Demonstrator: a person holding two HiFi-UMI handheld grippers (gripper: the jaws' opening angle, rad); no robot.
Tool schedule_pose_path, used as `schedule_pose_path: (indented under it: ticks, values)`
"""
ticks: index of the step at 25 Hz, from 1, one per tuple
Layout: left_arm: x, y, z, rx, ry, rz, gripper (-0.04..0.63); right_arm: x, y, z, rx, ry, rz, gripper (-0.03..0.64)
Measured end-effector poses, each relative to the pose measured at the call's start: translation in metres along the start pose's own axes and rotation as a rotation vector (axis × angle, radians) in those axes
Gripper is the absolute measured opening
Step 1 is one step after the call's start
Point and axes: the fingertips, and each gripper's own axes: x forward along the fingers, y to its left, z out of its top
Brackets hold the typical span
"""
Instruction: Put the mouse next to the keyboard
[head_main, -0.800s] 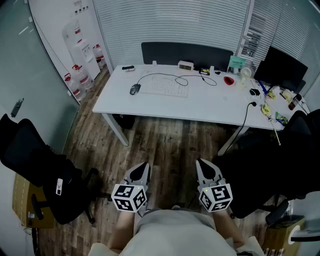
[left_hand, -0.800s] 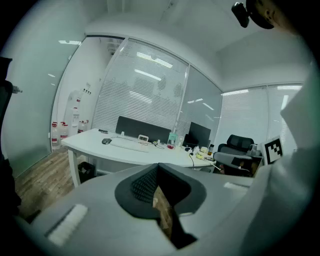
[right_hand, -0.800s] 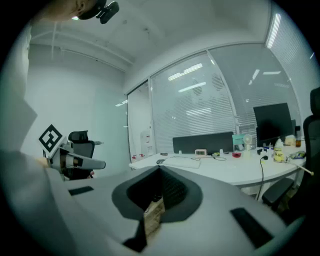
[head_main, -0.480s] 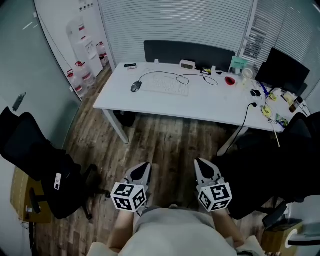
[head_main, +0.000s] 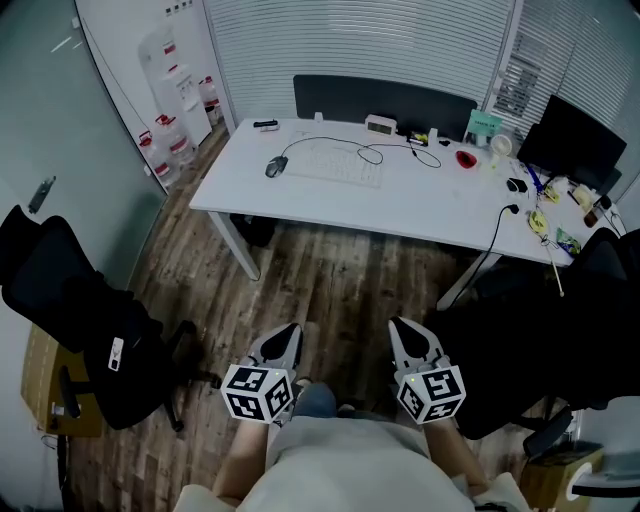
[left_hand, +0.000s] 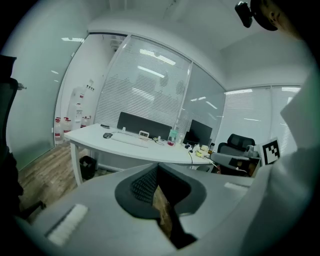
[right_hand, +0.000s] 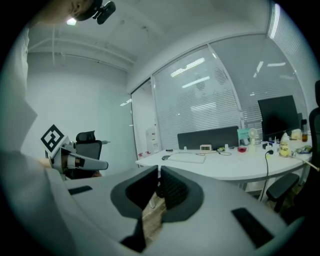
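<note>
Although the keyboard (head_main: 335, 168) is seen slightly shifted in the head view, little else is changed: left gripper (head_main: 290, 330) and right gripper (head_main: 400, 326) are kept pressed together, empty, well apart from it. The mouse (head_main: 276, 167) is noted just beside its left end; the approach is judged not begun.

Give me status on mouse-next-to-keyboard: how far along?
Looks done: the mouse already lies just off the left end of the keyboard on the white desk. In hand: nothing; the left hand-held gripper and right hand-held gripper are both shut and empty, over the floor well short of the desk. Left: probably nothing, unless a closer placement is wanted.
</note>
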Motion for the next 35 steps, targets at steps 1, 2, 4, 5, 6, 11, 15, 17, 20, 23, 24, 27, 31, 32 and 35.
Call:
schedule_pose_path:
  ticks: [1,2,4,5,6,11,15,17,20,23,24,27,31,32,35]
  values:
    - [0.000,0.003,0.000,-0.007,-0.004,0.004,0.011,0.002,0.000,0.000,0.007,0.002,0.006,0.046]
    - [0.001,0.005,0.001,-0.011,-0.009,0.008,0.011,0.004,0.000,-0.001,0.013,0.008,0.013,0.080]
    - [0.003,0.012,0.002,-0.007,-0.013,0.020,0.012,0.011,0.000,-0.004,0.018,0.028,0.030,0.104]
    - [0.005,0.015,0.003,-0.005,-0.011,0.024,0.014,0.015,-0.001,-0.006,0.020,0.038,0.039,0.125]
    - [0.009,0.017,0.004,-0.010,-0.008,0.023,0.038,0.020,-0.002,-0.007,0.021,0.046,0.046,0.149]
    - [0.034,0.033,0.017,-0.039,-0.034,-0.001,0.143,0.051,-0.015,-0.006,0.031,0.054,0.048,0.251]
    - [0.065,0.050,0.032,-0.022,-0.035,-0.019,0.194,0.083,-0.030,-0.001,0.030,0.060,0.041,0.302]
    - [0.081,0.063,0.042,-0.017,-0.036,-0.024,0.217,0.103,-0.036,0.004,0.031,0.058,0.038,0.318]
    - [0.105,0.081,0.057,-0.010,-0.033,-0.034,0.241,0.132,-0.046,0.015,0.045,0.047,0.035,0.331]
    - [0.127,0.101,0.074,0.005,-0.021,-0.045,0.272,0.163,-0.054,0.027,0.056,0.032,0.018,0.360]
    - [0.133,0.109,0.080,0.011,-0.017,-0.049,0.279,0.173,-0.055,0.031,0.059,0.028,0.011,0.367]
    - [0.154,0.132,0.096,0.027,-0.006,-0.061,0.293,0.203,-0.060,0.042,0.071,0.016,-0.010,0.373]
    - [0.182,0.165,0.112,0.046,0.010,-0.072,0.307,0.243,-0.068,0.051,0.090,-0.002,-0.041,0.373]
    - [0.189,0.173,0.116,0.047,0.014,-0.076,0.307,0.252,-0.069,0.053,0.094,-0.007,-0.048,0.373]
    - [0.206,0.198,0.125,0.040,0.019,-0.083,0.307,0.277,-0.071,0.058,0.102,-0.014,-0.063,0.373]
